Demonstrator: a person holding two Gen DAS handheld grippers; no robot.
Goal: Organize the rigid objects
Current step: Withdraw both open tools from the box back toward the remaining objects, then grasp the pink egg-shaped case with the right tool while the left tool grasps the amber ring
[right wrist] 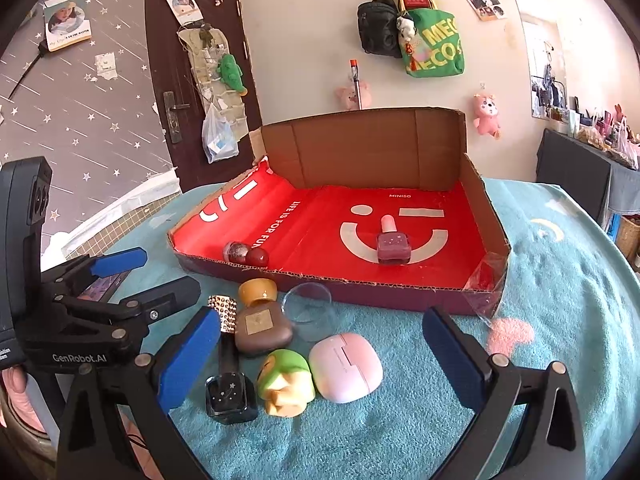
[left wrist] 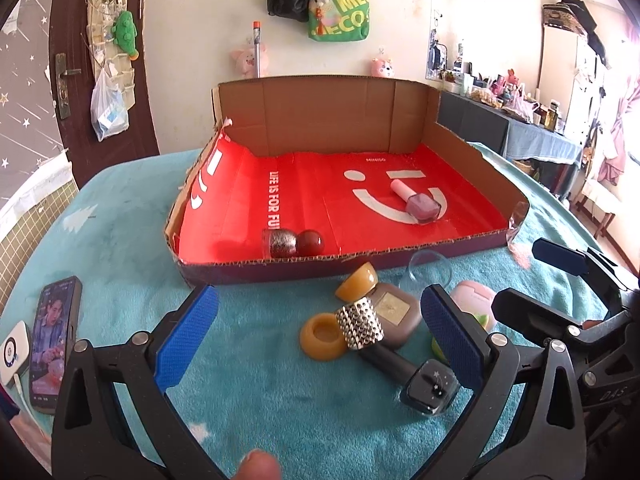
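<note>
A cardboard tray with a red liner holds a pink nail polish and a dark red round-capped bottle. In front of it lie a brown perfume bottle, a loose amber cap, a studded-cap black polish bottle, a clear cup, a pink case and a green toy. My left gripper is open above the cluster. My right gripper is open over the toy and case.
A phone and a white device lie at the table's left edge on the teal cloth. Torn clear plastic hangs at the tray's front right corner. A dark cabinet stands at right.
</note>
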